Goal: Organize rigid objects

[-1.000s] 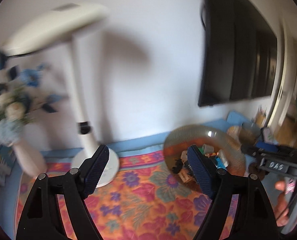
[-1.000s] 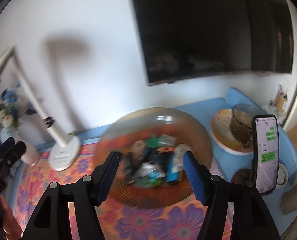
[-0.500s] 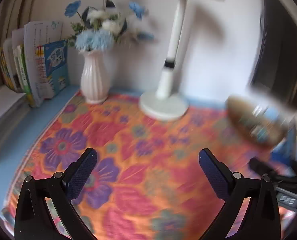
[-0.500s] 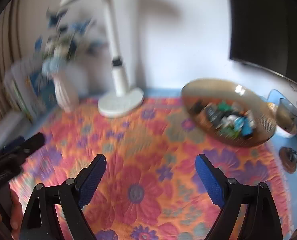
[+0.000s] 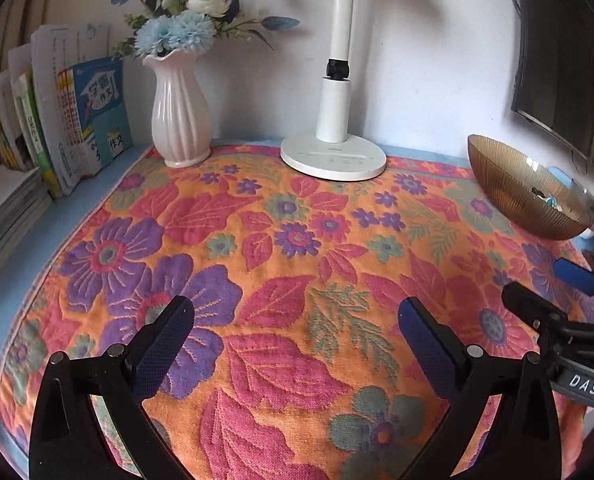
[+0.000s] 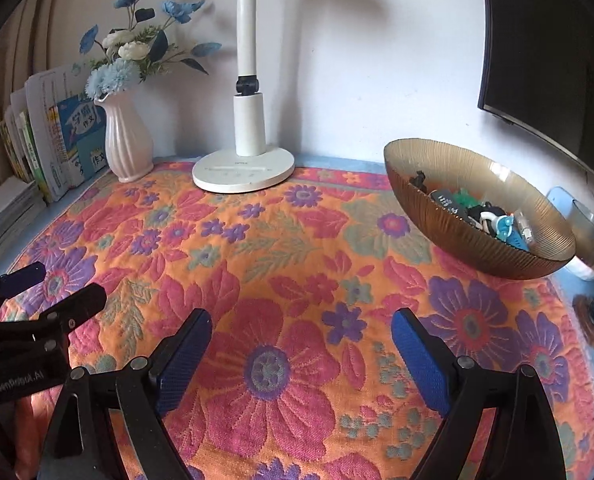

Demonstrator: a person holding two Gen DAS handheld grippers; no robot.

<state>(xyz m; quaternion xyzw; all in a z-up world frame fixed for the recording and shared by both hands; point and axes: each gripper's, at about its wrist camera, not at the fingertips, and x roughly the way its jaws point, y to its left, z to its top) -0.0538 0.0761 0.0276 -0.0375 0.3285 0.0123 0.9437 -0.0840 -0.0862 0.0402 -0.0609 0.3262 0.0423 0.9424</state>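
A ribbed amber glass bowl (image 6: 461, 236) stands at the right of the floral cloth and holds several small rigid toys (image 6: 481, 212), black, green, white and blue. The same bowl (image 5: 513, 196) shows at the right edge in the left wrist view. My left gripper (image 5: 297, 320) is open and empty, low over the near middle of the cloth. My right gripper (image 6: 301, 332) is open and empty too, over the cloth in front of the bowl. Each gripper shows in the other's view, the left gripper (image 6: 53, 288) at the left and the right gripper (image 5: 553, 292) at the right.
A white desk lamp (image 6: 245, 168) stands on its round base at the back middle. A pink vase of blue and white flowers (image 5: 181, 120) is left of it, with upright books (image 5: 77, 120) further left. A dark screen (image 6: 557, 40) hangs on the wall at the right.
Both grippers have swung down and back from the wall and bowl to the cloth. The views have steadied. Both jaws stand wider than a second ago.
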